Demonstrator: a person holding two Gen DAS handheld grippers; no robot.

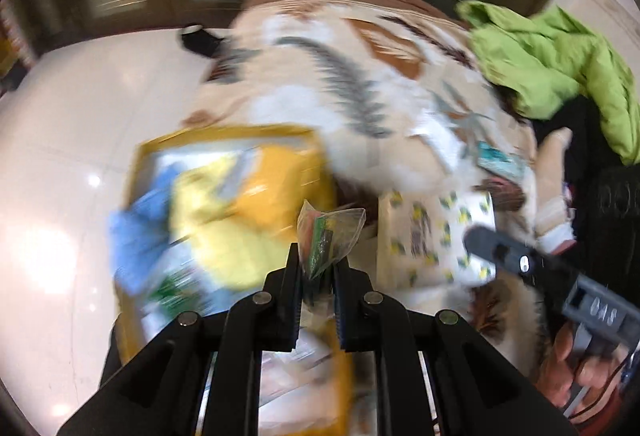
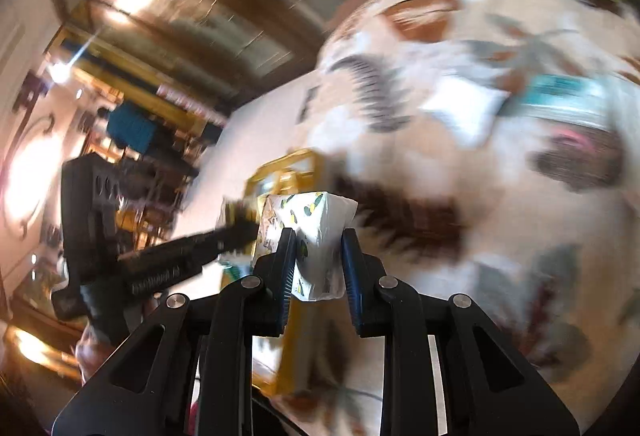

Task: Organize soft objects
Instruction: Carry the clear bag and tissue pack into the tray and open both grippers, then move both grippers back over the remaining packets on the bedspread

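Left gripper (image 1: pixel 318 256) pinched small clear plastic packet with red-green contents (image 1: pixel 328 236), held above yellow-rimmed box of soft items (image 1: pixel 224 212) on white floor (image 1: pixel 60 124). Right gripper (image 2: pixel 319 248) pinched white tissue pack with yellow-green print (image 2: pixel 320 236) (both views blurred). Beige leaf-patterned blanket (image 1: pixel 360 76) lay far right; crumpled green cloth (image 1: pixel 552 60) rested on its far right edge.

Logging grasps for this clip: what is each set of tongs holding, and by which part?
Left tongs: small clear plastic packet, pinched at its lower end. Right tongs: white printed tissue pack, gripped across its sides.
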